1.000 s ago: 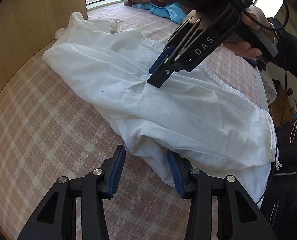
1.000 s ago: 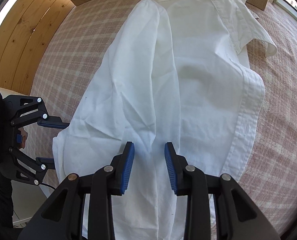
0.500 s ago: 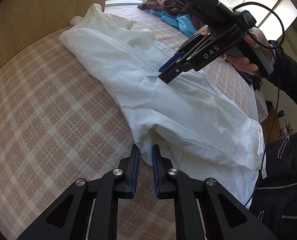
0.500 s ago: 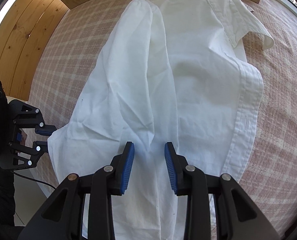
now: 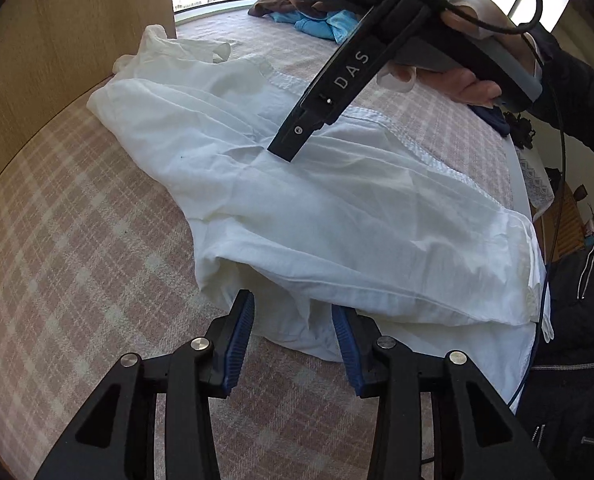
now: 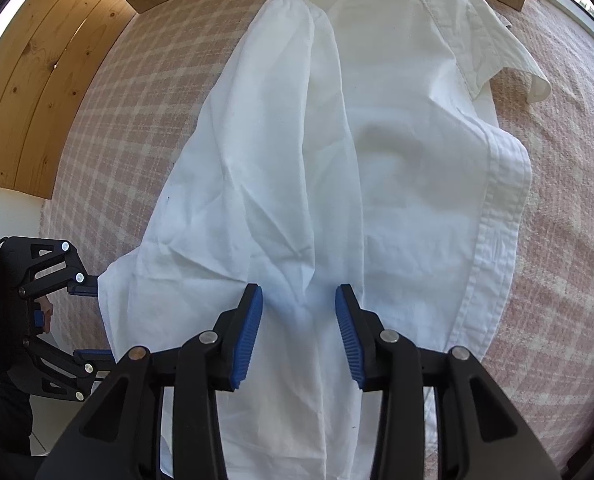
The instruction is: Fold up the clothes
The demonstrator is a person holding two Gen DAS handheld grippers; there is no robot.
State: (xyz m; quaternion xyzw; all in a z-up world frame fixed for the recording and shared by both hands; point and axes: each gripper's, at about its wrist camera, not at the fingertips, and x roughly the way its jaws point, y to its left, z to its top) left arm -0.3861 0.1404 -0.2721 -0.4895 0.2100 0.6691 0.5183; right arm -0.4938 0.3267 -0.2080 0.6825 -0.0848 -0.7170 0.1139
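While both grippers' fingers gaped, released, the white shirt (image 6: pixel 397 160) lay lengthwise on the bed (image 6: pixel 557 240), one side folded in, cross folds left.

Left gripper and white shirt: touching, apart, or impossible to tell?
Cannot tell. In the left wrist view the open left gripper straddles the shirt's lower fold, but neither contact nor a gap shows plainly.
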